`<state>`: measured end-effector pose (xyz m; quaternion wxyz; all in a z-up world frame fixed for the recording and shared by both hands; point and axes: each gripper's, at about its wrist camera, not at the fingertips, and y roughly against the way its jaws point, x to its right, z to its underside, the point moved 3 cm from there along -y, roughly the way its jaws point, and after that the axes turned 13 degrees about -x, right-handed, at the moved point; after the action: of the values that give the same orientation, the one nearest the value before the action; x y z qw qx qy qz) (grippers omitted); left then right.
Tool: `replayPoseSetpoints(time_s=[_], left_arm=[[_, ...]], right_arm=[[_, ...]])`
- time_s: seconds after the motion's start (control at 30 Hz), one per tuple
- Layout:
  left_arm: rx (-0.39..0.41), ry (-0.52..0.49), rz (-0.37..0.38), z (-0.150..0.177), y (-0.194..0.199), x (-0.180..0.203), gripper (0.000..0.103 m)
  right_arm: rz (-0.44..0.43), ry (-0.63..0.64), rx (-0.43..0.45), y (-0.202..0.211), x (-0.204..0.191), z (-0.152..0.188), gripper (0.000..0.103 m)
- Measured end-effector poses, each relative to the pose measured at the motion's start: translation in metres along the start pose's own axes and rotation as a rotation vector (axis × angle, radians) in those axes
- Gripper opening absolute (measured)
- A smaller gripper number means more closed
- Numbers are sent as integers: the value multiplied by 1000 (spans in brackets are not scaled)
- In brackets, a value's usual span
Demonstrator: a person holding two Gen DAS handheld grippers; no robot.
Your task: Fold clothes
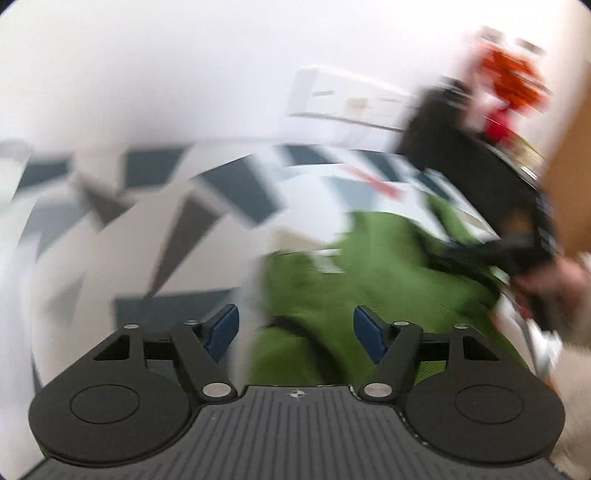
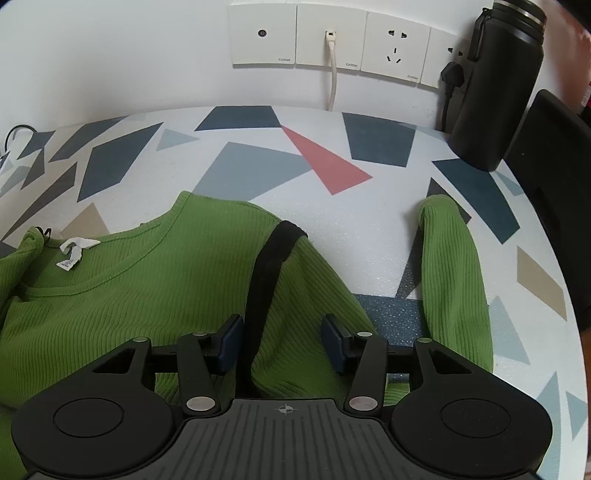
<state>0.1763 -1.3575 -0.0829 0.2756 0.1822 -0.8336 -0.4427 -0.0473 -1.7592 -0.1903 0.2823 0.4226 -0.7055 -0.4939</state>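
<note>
Right gripper (image 2: 282, 341) fingers stand partly apart over one green sweater (image 2: 147, 295) lying on the patterned surface (image 2: 351, 229), pressing on nothing. One black strap (image 2: 269, 273) runs between them. One sleeve (image 2: 454, 273) lies apart; the sweater's lower part is cut off. Left gripper (image 1: 295, 334) fingers are wide and empty above the blurry green cloth. One black bottle (image 2: 495, 92) stands by the wall.

The wall socket plates (image 2: 330, 35) along the top of the right wrist view each carry a small grey brand word at the lower right corner, too small to spell surely. The white tag (image 2: 74, 253) at the green sweater's (image 2: 147, 295) neckline, at left, bears print too tiny to read.
</note>
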Motion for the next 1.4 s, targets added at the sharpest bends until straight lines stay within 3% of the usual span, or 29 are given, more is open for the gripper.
replayPoseSetpoints(time_s=[0.07, 0.2, 0.27, 0.37, 0.47, 0.57, 0.67, 0.77, 0.8, 0.83, 0.9, 0.93, 1.03, 1.13, 1.2, 1.3, 1.4], left_arm=[[-27, 57, 1, 3, -13, -12, 53], [-63, 61, 3, 8, -23, -13, 47], [-78, 61, 4, 10, -26, -11, 46], [-91, 50, 1, 14, -29, -7, 46], [-100, 37, -13, 15, -33, -3, 46], [-106, 41, -16, 16, -37, -3, 48], [-115, 40, -19, 17, -42, -2, 64], [-108, 35, -20, 17, -44, 0, 66], [-106, 32, -24, 17, -44, 1, 58], [-106, 28, -18, 17, -44, 1, 31], [-103, 27, -17, 16, -39, 4, 21], [-102, 16, -33, 15, -36, 7, 9], [-71, -39, -78, 14, -19, 15, 6], [-8, -32, -93, 12, 7, 14, 5], [36, -17, -162, 10, 21, 7, 4], [83, 80, -281, 8, 32, -17, 4], [77, 186, -332, 8, 27, -44, 3]], right_arm=[[-3, 0, 2, 0, -1, 0, 48], [-7, 7, 14, -1, -3, 2, 56], [0, 6, 13, -3, -5, 4, 74], [2, 1, 9, -7, -7, 6, 91], [5, -1, 13, -10, -10, 8, 101], [8, -9, 28, -12, -12, 8, 102], [10, -17, 45, -12, -13, 9, 102], [11, -21, 63, -12, -13, 11, 102], [10, -21, 68, -11, -13, 12, 102], [10, -22, 72, -11, -13, 12, 102], [9, -23, 77, -11, -13, 14, 102], [9, -23, 77, -11, -13, 14, 102], [7, -23, 75, -11, -13, 14, 102], [4, -21, 68, -11, -12, 14, 102], [0, -18, 60, -11, -12, 13, 102], [-18, -17, 30, -9, -11, 8, 102], [-101, -19, 57, 5, -10, -5, 90]])
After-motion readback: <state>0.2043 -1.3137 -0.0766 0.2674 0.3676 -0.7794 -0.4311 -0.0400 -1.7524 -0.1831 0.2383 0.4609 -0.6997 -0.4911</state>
